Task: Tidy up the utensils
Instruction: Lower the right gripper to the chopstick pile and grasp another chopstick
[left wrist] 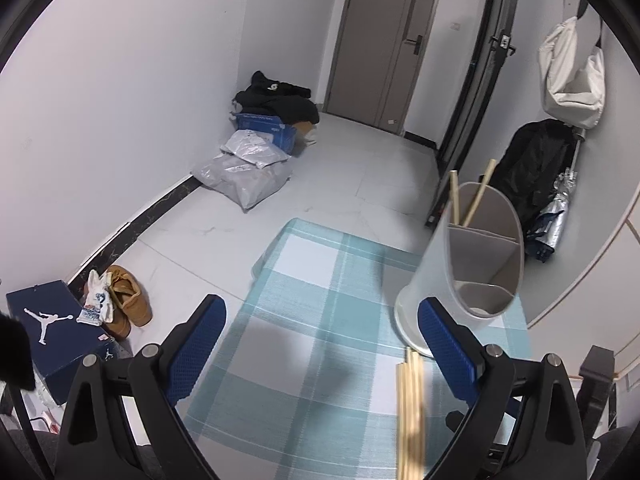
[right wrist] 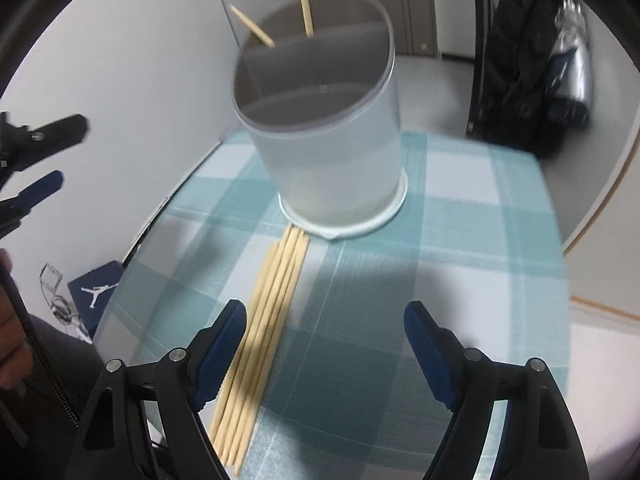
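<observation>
Left wrist view: left tool (left wrist: 322, 322) spread wide and empty above the counter (left wrist: 304, 280), chopsticks (left wrist: 410, 408) lying low and right of centre, just inside the right finger, running lengthwise toward the holder (left wrist: 472, 256). Right wrist view: right tool (right wrist: 325, 326) also wide, holding nothing, bundle hugging its left finger, tips touching the holder's base, so nearer this side by the look of it.

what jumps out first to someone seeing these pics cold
The tall frosted white plastic utensil holder stands on the teal-and-white checked tablecloth, with two pale wooden chopsticks sticking up from its far compartment. A bundle of loose wooden chopsticks lies flat before its base, beside the open right tool.
</observation>
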Demonstrator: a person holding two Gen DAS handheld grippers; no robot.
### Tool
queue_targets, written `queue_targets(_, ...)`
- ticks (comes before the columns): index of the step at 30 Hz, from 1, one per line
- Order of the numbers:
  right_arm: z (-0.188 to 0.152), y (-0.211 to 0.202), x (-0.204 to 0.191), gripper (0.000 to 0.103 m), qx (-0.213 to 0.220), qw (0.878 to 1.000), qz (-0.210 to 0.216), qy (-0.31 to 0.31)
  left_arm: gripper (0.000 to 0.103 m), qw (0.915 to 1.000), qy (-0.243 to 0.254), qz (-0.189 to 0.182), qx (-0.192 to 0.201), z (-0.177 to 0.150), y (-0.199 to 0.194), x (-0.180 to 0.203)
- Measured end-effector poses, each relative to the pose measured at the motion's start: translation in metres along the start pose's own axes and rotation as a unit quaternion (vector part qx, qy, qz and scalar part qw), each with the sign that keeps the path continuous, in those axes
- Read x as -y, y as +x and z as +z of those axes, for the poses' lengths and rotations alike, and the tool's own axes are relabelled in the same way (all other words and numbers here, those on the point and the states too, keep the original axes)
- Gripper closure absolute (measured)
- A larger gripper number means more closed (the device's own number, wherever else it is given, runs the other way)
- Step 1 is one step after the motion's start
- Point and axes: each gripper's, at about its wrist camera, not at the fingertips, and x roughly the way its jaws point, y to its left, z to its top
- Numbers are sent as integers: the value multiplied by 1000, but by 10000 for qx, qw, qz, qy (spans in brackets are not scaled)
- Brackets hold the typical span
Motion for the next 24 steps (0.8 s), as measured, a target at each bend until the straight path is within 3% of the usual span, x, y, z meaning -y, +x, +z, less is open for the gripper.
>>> queue_targets(5, 0, 23, -11, 33, -262, 9989, -297, -250, 8, 9998, -131, 11, -164, 1, 3, -7)
queue_targets(8, -3, 37, -13, 44, -538, 9975, -367, -258, 8, 9997, -153, 23, -182, 2, 2, -8)
queue_targets(17, -2, 43, -36, 58, -515, 9929, -788, -727, 8, 9989, -326, -24, -335, 6, 7, -16)
queue_targets(19, 0, 45, -39, 67, -562, 9928, -787, -712, 8, 9988, -339, 12, -354, 6, 8, -17)
queue_targets(24, 4, 46, -36, 70, -626, 9925, -894, -555, 8, 9986, -342, 59, -395, 4, 9, -19)
